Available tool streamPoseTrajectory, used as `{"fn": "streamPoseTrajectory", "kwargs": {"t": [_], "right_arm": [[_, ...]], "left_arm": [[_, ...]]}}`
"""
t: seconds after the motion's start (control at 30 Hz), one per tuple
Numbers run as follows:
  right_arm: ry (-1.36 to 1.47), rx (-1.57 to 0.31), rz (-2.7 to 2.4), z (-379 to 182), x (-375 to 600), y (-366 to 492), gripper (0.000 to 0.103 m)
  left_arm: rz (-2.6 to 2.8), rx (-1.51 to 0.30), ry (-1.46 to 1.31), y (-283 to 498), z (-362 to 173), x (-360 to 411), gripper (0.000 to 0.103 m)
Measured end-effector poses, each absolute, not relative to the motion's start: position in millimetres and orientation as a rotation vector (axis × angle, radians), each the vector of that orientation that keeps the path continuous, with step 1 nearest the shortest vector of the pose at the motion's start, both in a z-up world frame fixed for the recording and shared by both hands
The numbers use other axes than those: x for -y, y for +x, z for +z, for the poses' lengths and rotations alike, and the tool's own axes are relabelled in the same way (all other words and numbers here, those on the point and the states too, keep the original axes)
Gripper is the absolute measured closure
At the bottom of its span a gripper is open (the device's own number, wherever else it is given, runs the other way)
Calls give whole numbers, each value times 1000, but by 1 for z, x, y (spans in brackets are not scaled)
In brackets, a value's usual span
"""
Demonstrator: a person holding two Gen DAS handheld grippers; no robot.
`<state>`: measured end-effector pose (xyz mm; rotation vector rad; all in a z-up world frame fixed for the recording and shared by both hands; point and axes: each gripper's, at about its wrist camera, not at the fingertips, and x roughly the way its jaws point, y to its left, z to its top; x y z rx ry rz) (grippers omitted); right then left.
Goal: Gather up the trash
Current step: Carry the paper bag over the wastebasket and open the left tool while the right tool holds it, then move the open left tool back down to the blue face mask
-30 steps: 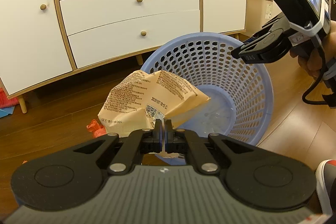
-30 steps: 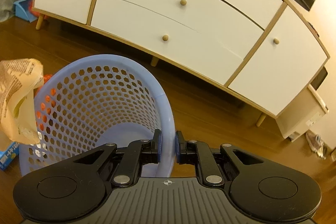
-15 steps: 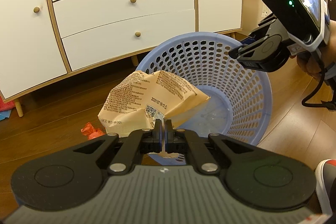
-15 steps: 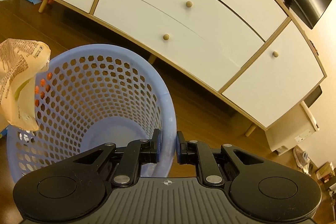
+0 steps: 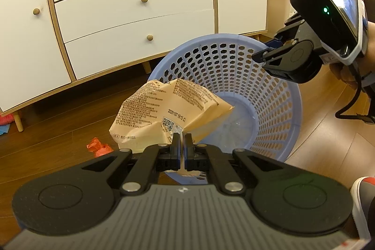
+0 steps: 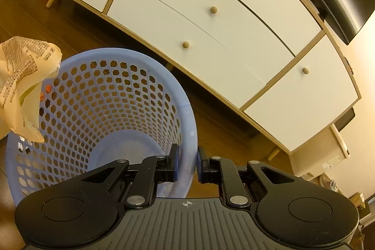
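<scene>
left tongs point(image 5: 182, 142): clamped on tan wrapper point(image 5: 164, 114), held over basket mouth | right tongs point(image 6: 186, 164): gripping rim of tilted blue basket point(image 6: 98, 95) | red scrap point(image 5: 98, 147): on floor point(image 5: 58, 128)

Warm, dim indoor light; sharp centres, with strong fisheye bending at edges.

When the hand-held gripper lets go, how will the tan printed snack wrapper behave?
The tan printed snack wrapper looks crumpled and thin, so probably floppy and very light. Pinched by one edge in the left hand-held gripper, it may flutter rather than drop straight into the tilted blue perforated plastic basket.
</scene>
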<state>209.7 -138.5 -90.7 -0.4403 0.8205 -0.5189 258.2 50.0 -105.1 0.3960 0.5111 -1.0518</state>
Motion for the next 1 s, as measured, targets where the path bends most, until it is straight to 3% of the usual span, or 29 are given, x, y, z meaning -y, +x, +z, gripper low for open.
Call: {"fn": "streamPoseTrajectory", "kwargs": {"t": [0.3, 0.47, 1.0], "right_arm": [[-435, -817, -506, -90, 140, 209, 92], [-434, -818, -506, -90, 141, 209, 92], [-418, -823, -508, -89, 142, 211, 92]], "left_arm": [[-1080, -501, 400, 258, -102, -40, 99], [-1095, -518, 397, 258, -103, -32, 76], [-1046, -559, 372, 269, -106, -51, 74]]}}
